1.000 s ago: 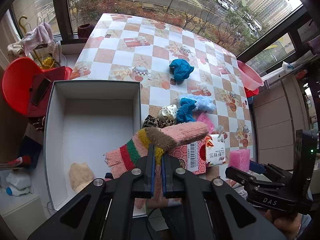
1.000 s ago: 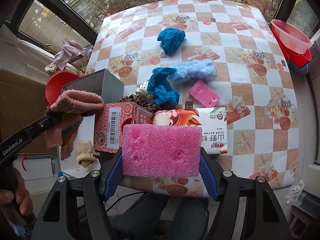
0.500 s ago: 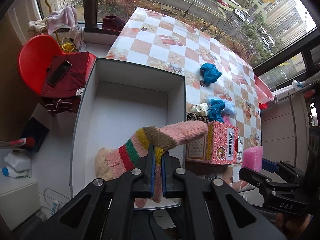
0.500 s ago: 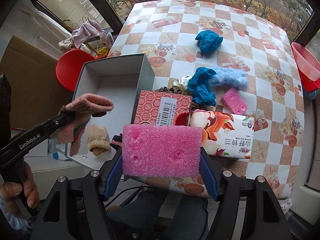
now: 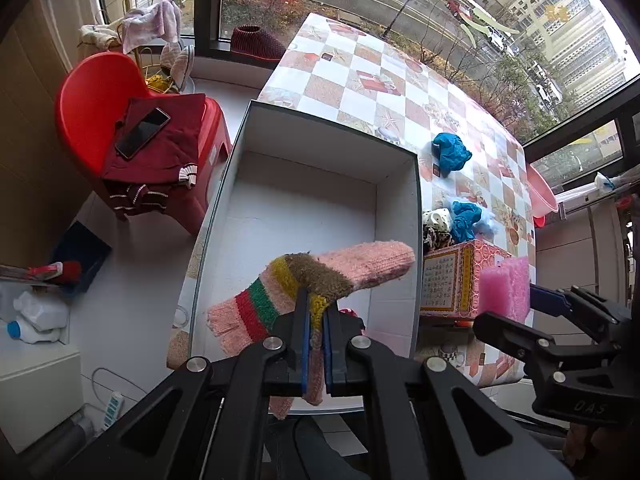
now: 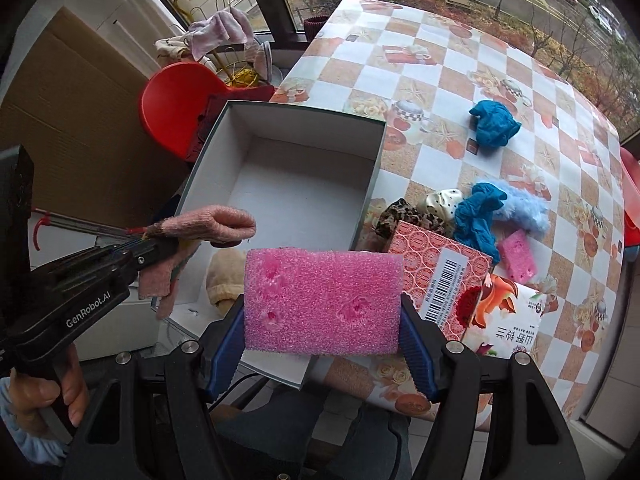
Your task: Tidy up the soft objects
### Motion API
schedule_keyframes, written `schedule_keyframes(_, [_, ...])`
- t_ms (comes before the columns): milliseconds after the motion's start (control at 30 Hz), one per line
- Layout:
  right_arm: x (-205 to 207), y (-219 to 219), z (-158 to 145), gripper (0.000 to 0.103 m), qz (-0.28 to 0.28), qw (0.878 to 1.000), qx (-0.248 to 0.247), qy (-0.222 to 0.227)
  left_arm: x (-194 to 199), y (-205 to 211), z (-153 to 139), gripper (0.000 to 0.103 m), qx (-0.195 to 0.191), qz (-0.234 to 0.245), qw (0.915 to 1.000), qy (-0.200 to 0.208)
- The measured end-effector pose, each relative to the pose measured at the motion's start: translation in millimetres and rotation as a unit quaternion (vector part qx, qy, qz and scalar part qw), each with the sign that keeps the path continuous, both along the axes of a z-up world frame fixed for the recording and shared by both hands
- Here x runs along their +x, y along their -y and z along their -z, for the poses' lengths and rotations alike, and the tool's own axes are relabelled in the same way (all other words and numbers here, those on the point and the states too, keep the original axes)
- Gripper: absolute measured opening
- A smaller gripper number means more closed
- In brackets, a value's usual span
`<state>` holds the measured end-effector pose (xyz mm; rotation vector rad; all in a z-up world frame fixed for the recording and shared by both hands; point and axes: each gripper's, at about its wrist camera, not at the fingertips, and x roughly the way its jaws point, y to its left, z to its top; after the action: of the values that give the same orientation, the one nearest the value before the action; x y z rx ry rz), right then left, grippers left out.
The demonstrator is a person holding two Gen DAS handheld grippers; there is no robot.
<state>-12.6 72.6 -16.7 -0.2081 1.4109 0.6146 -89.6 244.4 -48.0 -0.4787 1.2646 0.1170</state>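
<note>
My left gripper is shut on a pink striped knitted glove and holds it above the near end of the open white box. The glove also shows in the right wrist view. My right gripper is shut on a pink sponge, held above the box's near right corner; the sponge also shows in the left wrist view. A cream soft item lies in the box.
On the checked table lie two blue cloths, a fluffy light-blue piece, leopard and cream scrunchies, a small pink sponge and a red carton. A red chair with a phone stands left of the box.
Both grippers have moved left, further over the box, still holding the glove and the sponge. The views have shifted so more of the box's inside shows.
</note>
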Motion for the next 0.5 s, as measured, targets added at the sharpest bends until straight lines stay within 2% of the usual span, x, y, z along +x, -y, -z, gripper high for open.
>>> schedule_keyframes(233, [5,-27,5,0.071,-0.019,1.0,-0.003,-0.01,-1,0,11,0.005,0.004,0.008,0.9999,-0.012])
schedule_keyframes(500, [11,-38,7,0.071,-0.019,1.0,-0.004,-0.016,2,-2,25,0.005,0.004,0.011,0.9996,-0.024])
